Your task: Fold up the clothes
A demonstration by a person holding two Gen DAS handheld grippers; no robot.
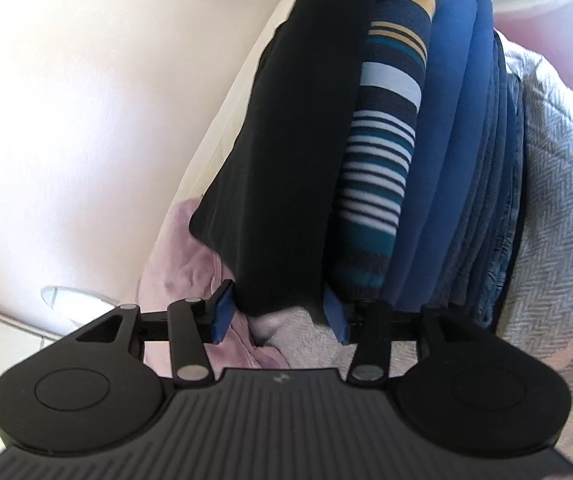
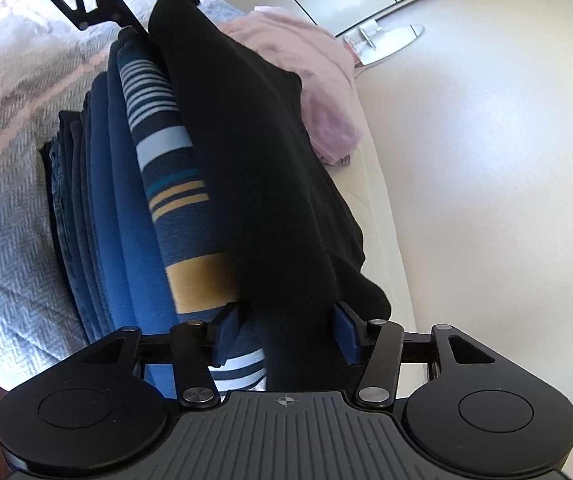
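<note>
In the left wrist view, a white wall [image 1: 86,120] is seen at the left, with a pink garment [image 1: 178,248] crumpled below it. The left gripper [image 1: 280,314] is held at the near end of a folded black garment [image 1: 286,140], whose end lies between the blue pads [image 1: 222,312]; the jaws are spread partway, and whether the pads press the cloth cannot be told. To the right, a stack of folded clothes is seen edge-on: a striped sweater [image 1: 378,160], a blue garment [image 1: 442,160] and darker denim [image 1: 498,184], all resting on a grey herringbone bedspread [image 1: 558,200].

In the right wrist view, the bedspread [image 2: 6,220] is at the left, then the denim [image 2: 66,200], the blue garment [image 2: 118,220] and the striped sweater [image 2: 174,200]. The black garment [image 2: 270,180] is laid on top, its near end lying between the partly spread pads [image 2: 346,336] of the right gripper [image 2: 286,334]; firm contact cannot be told. The left gripper [image 2: 138,12] is seen at the garment's far end. The pink garment [image 2: 318,80] lies at the right.
</note>
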